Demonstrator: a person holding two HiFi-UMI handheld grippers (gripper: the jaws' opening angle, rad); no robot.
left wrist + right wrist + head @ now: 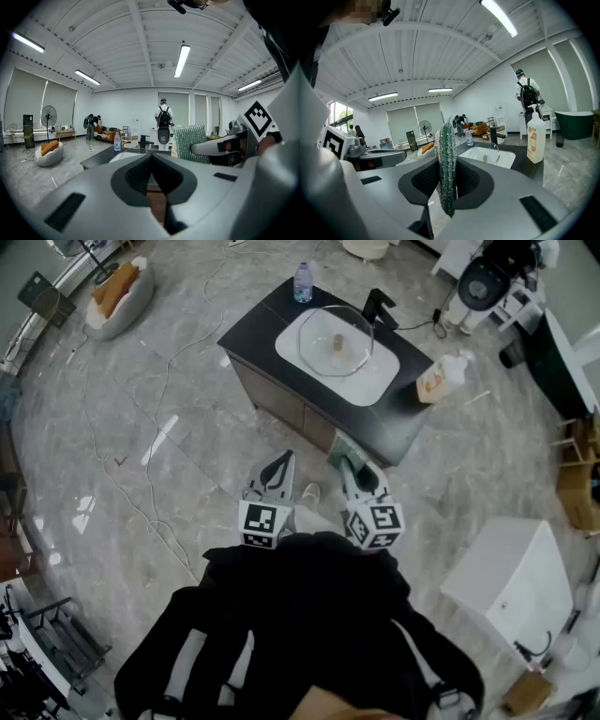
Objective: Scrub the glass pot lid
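One glass pot lid [336, 341] lies in the white sink basin [377, 382] of a black vanity counter [255, 332], a pale knob at its centre. A water bottle [302, 282], a black faucet [379, 307] and a detergent bottle [441, 379] stand on the counter. Well apart from it, the left gripper [277, 468] is clenched on nothing. The right gripper [352, 471] pinches a green-and-silver scouring sponge [447, 164] upright. The person's black clothing hides both hands behind the marker cubes.
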